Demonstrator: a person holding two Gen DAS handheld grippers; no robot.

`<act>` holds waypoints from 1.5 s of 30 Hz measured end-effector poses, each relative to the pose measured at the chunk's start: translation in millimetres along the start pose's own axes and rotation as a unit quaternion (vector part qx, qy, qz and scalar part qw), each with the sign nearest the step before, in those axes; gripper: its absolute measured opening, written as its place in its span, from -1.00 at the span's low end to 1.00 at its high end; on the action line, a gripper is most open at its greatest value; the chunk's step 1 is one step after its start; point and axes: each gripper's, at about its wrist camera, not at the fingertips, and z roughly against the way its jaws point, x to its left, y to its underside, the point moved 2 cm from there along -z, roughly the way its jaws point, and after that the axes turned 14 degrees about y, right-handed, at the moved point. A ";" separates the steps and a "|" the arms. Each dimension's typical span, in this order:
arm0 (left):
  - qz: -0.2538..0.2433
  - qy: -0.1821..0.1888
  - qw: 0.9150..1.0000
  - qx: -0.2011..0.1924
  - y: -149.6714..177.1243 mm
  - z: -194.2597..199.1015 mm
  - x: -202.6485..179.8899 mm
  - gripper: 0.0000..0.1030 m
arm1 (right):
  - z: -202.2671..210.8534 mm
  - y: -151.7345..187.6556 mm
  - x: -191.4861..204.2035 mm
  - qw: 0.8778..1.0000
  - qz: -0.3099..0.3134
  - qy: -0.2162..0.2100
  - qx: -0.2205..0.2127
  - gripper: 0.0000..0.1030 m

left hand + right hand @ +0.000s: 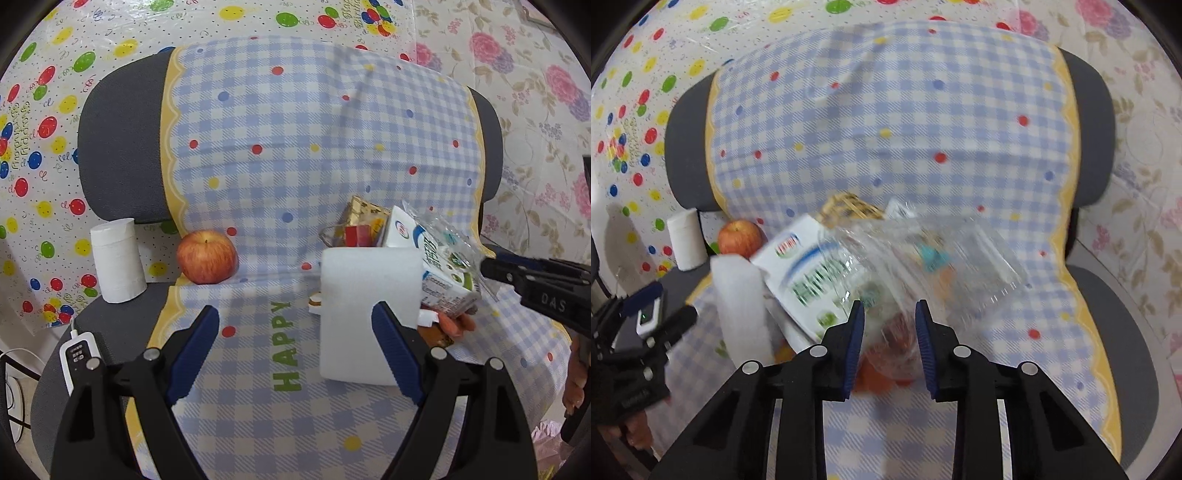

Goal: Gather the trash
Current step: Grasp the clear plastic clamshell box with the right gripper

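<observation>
A grey office chair [118, 122] is draped with a blue-and-white checked cloth [295, 147] dotted in red, blue and yellow, with a yellow scalloped border and the green word "HAPPY" on the seat. A small heap of trash lies on the seat near the backrest: a white block of foam [365, 306], a white milk carton with blue and green print [439, 266] lying tilted, a crinkled clear plastic bag [923, 254], a gold-patterned wrapper [364, 212] and some orange and red scraps [456, 325]. The left gripper [297, 338], black with blue finger pads, hovers over the seat with its jaws wide apart; the foam block sits against the inner side of one finger, with a clear gap to the other. The right gripper [890, 328] reaches in beside the carton; its jaws are narrowed around the lower part of the plastic bag, but blur hides whether the pads actually pinch it. To the left of the heap, a red and yellow apple [207, 256] rests at the base of the backrest. A white roll of tissue paper [118, 260] stands upright on bare grey seat, and a white power strip [79, 352] lies at the seat edge.
</observation>
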 end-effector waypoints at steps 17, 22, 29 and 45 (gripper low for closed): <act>0.007 0.000 1.000 0.010 8.0 -6.1 -13.8 0.60 | 4.9 -6.9 14.1 0.998 0.036 0.013 -0.048 0.25; 0.009 -0.004 1.000 0.011 8.6 -7.9 -9.4 0.60 | -11.5 -28.1 45.8 0.996 0.067 0.027 -0.048 0.32; 0.012 0.000 1.000 0.011 9.8 -9.6 -7.6 0.60 | -26.2 -28.5 44.0 0.994 0.078 0.070 -0.038 -0.09; -0.005 0.019 1.000 0.020 17.0 -9.7 -35.8 0.60 | -2.1 22.2 -68.6 0.993 -0.079 0.078 -0.024 -0.46</act>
